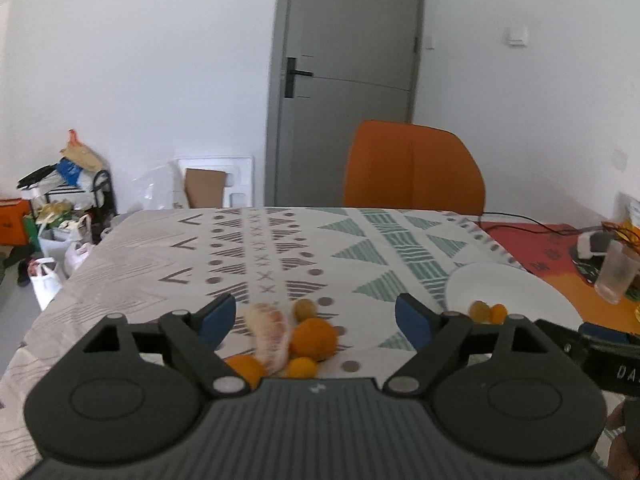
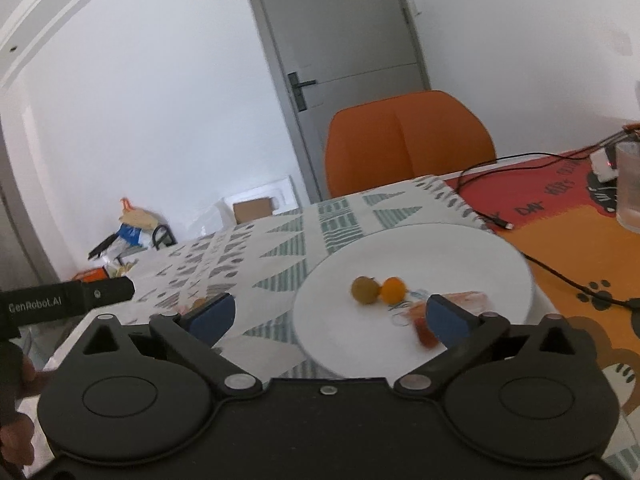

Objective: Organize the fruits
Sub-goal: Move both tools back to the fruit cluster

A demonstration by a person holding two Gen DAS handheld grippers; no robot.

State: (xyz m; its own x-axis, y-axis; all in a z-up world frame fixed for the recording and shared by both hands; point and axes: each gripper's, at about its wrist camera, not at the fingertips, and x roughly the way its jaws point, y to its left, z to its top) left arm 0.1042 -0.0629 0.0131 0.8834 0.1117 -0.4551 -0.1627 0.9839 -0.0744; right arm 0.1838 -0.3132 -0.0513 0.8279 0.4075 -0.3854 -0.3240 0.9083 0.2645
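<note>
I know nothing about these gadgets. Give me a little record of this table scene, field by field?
Left gripper: open, empty, above a pile of fruit
Fruit pile: peeled citrus piece, large orange, smaller fruits around them
Right gripper: open, empty, over the plate
Plate: white, holds a greenish fruit, a small orange fruit and something red, blurred
Surface: patterned tablecloth
Behind: orange chair

An orange chair (image 1: 414,168) stands at the far edge of the worktop (image 1: 160,256), which carries a patterned cloth and, to the right, an orange and red mat (image 2: 560,216). A black cable (image 2: 560,276) crosses that mat near a clear plastic cup (image 2: 629,186). Behind the chair is a grey door (image 1: 348,60); bags (image 1: 60,216) crowd the left corner.
</note>
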